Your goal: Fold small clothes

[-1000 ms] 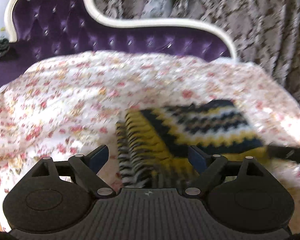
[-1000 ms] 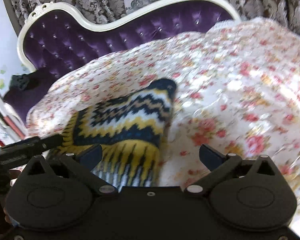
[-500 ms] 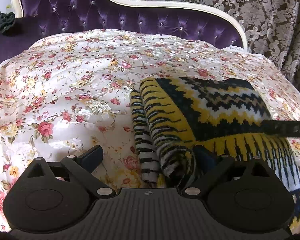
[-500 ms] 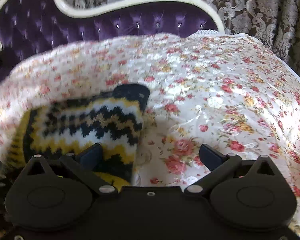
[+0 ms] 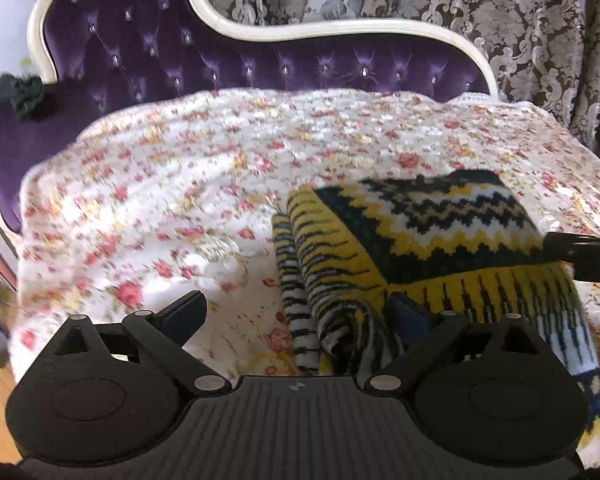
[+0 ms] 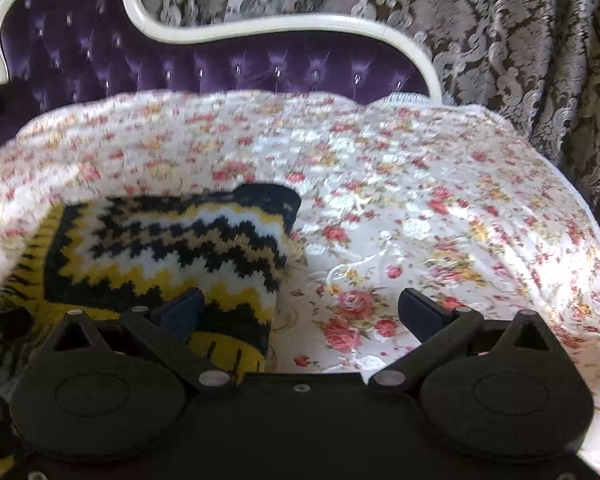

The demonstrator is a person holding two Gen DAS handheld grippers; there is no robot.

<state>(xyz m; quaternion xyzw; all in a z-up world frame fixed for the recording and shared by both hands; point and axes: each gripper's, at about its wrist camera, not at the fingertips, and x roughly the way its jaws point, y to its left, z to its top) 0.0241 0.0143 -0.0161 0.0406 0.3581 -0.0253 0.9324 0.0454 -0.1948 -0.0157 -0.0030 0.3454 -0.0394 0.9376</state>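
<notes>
Since half a second ago both views have drawn back a little, so more of the sofa's purple backrest (image 5: pixel 260 60) shows above the floral quilt (image 5: pixel 160 200), and the left hand-held gripper (image 5: pixel 300 312) has kept its jaws as wide as they were then.

From the left wrist camera, bare quilt lies on the left. Right of centre sits the folded knit (image 5: pixel 420 240), yellow, black and white in zigzags, its striped folded edge facing the camera. The left hand-held gripper is spread wide: its left finger stands over bare quilt, its right finger is at the near edge of the knit, and neither pad presses on cloth. At the far right edge the dark body of the other tool reaches in over the knit.

From the right wrist camera, the knit (image 6: pixel 160 248) lies on the left on the quilt (image 6: pixel 420 220). The right hand-held gripper (image 6: pixel 300 308) is spread too: its left finger is over the knit's near right corner, its right finger over bare quilt, and nothing is pinched. Patterned curtains (image 6: pixel 520 40) hang behind
</notes>
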